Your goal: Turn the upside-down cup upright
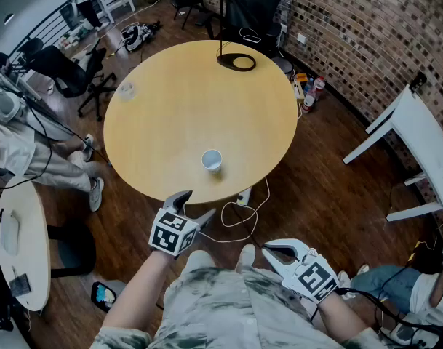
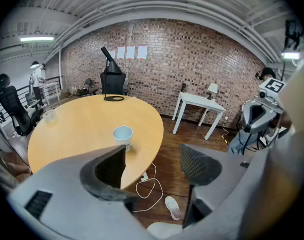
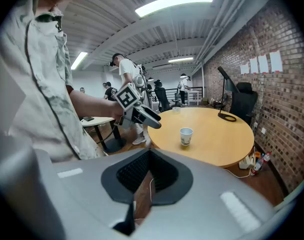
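A white paper cup stands mouth up near the front edge of the round wooden table. The left gripper view shows the cup just beyond the left jaw, with its open rim facing up. My left gripper hovers off the table's near edge, a short way in front of the cup. Its jaws are open with nothing between them. My right gripper hangs low by my waist, away from the table, its jaws shut and empty. From there the cup and the left gripper are both in sight.
A black ring-shaped lamp base sits at the table's far edge and a clear plastic cup at its left. A white cable lies on the floor below the near edge. A white side table stands right, office chairs left.
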Available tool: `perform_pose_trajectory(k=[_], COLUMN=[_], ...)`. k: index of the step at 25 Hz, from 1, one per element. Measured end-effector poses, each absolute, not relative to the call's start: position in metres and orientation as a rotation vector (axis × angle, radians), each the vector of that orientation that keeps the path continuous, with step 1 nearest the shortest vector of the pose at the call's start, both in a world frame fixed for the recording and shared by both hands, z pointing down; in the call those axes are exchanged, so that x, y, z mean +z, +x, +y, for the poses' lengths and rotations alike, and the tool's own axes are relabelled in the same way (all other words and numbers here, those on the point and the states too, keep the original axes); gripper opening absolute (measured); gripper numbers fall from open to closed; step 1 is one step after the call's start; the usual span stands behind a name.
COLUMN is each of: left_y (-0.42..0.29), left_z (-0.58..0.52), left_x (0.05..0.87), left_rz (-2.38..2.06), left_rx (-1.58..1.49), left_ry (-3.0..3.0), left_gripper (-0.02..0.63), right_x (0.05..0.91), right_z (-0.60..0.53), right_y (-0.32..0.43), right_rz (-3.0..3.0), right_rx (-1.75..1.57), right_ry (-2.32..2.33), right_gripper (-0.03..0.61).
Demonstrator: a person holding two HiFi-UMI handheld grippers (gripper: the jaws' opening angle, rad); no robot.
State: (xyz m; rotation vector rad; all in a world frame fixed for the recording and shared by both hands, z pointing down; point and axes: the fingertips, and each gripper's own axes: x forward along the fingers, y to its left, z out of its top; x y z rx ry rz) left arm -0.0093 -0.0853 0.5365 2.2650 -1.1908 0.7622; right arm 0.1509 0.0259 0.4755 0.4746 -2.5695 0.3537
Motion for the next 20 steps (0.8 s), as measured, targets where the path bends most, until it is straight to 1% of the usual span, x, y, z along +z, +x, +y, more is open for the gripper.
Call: perform_pose_trajectory(k=[2, 6, 7, 8, 13, 16, 20], left_y=[-0.009, -0.009, -0.008, -0.008, -0.008, -0.007, -0.001], left_z=[-0.114, -0.169, -0.179, -0.188, -0.222, -0.238, -0.244], left_x=[0.554, 0.587, 0.596, 0.605, 0.641, 0.655, 0.673], left_rz=[-1.199, -1.198, -1.189, -1.175, -1.082, -1.037, -0.969], left_rx=[0.809, 0.898, 0.930, 0.968, 1.170, 1.245, 1.301], left_ry=[2.245, 2.204, 2.199, 2.198, 2.190, 2.180, 2.181], left_gripper=[0.374, 0.400, 0.421, 0.428, 0.434, 0.446, 0.446], right_x=[0.485, 0.495, 0.496, 0.496, 0.487, 0.481, 0.480], right_z=[0.015, -0.008, -0.014, -0.019, -0.044, -0.056, -0.066], right_y=[0.158, 0.165, 0.166, 0.167, 0.167, 0.163, 0.161], right_rz=[-2.560, -2.545, -2.538, -2.529, -2.479, -2.450, -2.390], right_rx=[0.351, 0.383, 0.393, 0.407, 0.434, 0.450, 0.474], right_ry=[0.478, 0.531, 0.558, 0.590, 0.746, 0.798, 0.858], right_gripper=[0.003, 0.003, 0.003, 0.003, 0.003, 0.003, 0.003])
